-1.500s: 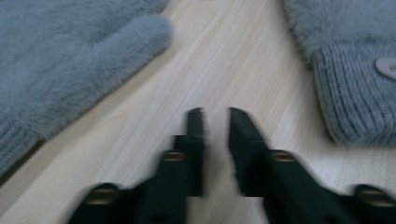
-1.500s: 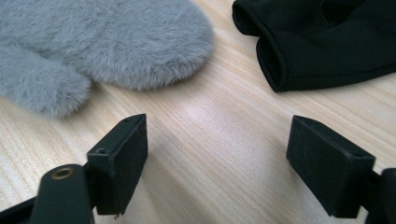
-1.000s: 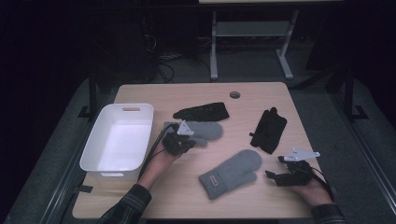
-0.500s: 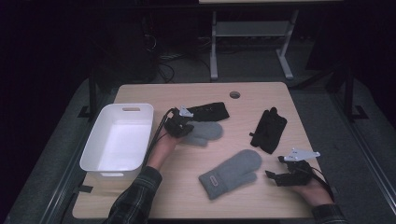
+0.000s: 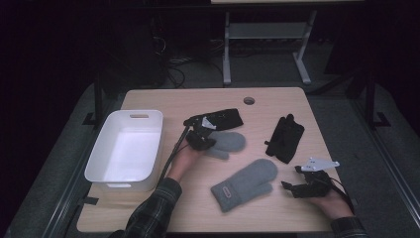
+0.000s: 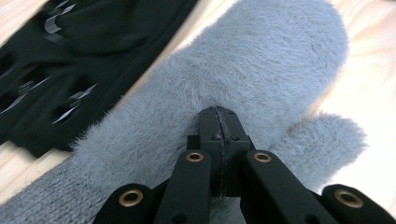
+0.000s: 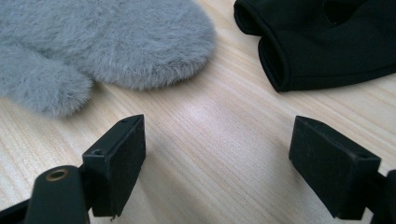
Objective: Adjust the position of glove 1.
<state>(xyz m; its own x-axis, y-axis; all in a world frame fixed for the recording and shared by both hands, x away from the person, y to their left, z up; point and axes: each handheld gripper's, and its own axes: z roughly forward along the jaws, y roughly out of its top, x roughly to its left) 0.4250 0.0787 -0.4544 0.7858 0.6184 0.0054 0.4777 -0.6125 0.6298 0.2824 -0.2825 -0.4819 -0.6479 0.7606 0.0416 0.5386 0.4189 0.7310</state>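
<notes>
Nearest the person, the right gripper (image 5: 289, 187) rests low over the front right part of the pale wooden table (image 5: 163, 213), held in the right hand (image 5: 333, 199). In the right gripper view its two black jaws stand wide apart over bare wood, with nothing between them. Just beyond them lies a grey fleece mitten with a ribbed cuff and a small label (image 5: 246, 183), flat near the table's front centre, thumb side toward that gripper; the same mitten's tip and thumb show ahead of the jaws (image 7: 107, 42).

Farther in, at mid-table, the left gripper (image 5: 204, 141) is down on a second grey fleece mitten (image 5: 229, 143). In the left gripper view the jaws are pressed fully together, their tips sunk into the pile at the mitten's palm (image 6: 261, 70), between body and thumb; whether any fleece is pinched in the seam cannot be told.

Just beyond this mitten, touching or nearly so, lies a black fabric glove with pale markings (image 5: 225, 118). A second black glove (image 5: 286, 138) lies well apart at the right. A white rectangular plastic tub (image 5: 148, 163) stands at the left edge, beside the left forearm's plaid sleeve (image 5: 157, 208).
</notes>
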